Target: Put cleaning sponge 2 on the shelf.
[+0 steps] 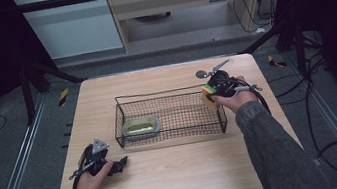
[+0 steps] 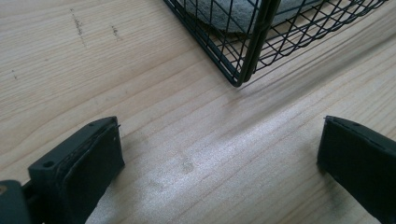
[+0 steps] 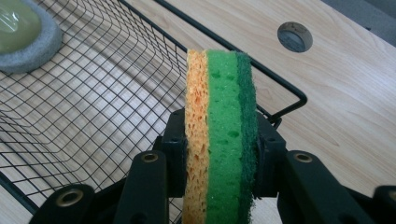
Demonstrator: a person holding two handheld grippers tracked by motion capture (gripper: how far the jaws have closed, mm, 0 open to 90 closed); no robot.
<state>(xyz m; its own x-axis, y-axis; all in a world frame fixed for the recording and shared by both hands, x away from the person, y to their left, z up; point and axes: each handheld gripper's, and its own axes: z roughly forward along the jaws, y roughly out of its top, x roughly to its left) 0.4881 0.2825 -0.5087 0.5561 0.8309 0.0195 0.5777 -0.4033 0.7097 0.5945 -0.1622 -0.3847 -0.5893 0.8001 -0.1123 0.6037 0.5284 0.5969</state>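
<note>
Right tongs (image 3: 219, 158) clamped on a stack of sponges (image 3: 220, 135): orange layer, light green layer, dark green scouring layer, held on edge between the two pads. In the high view the right tongs (image 1: 213, 93) sit at the right end of the wire basket (image 1: 166, 94), sponges (image 1: 207, 95) at about rim height, just over the basket's right wall. Can't tell if the sponges touch the wire.

Basket is black mesh, rectangular, middle of the wooden surface (image 1: 179, 179). Inside it, at the left end, a grey oval pad with a yellow-green centre (image 1: 141, 126); same pad (image 3: 25, 35) shows in the right gripper view, well apart from the sponges.

Round hole (image 3: 294, 36) in the surface beyond the basket's far right corner.

Left tongs (image 2: 219, 154) open wide, nothing between the pads, low over bare wood just outside a basket corner (image 2: 243, 70). High view: left tongs (image 1: 119, 165) near the front-left corner of the basket, left hand (image 1: 88, 180) resting on the surface.
</note>
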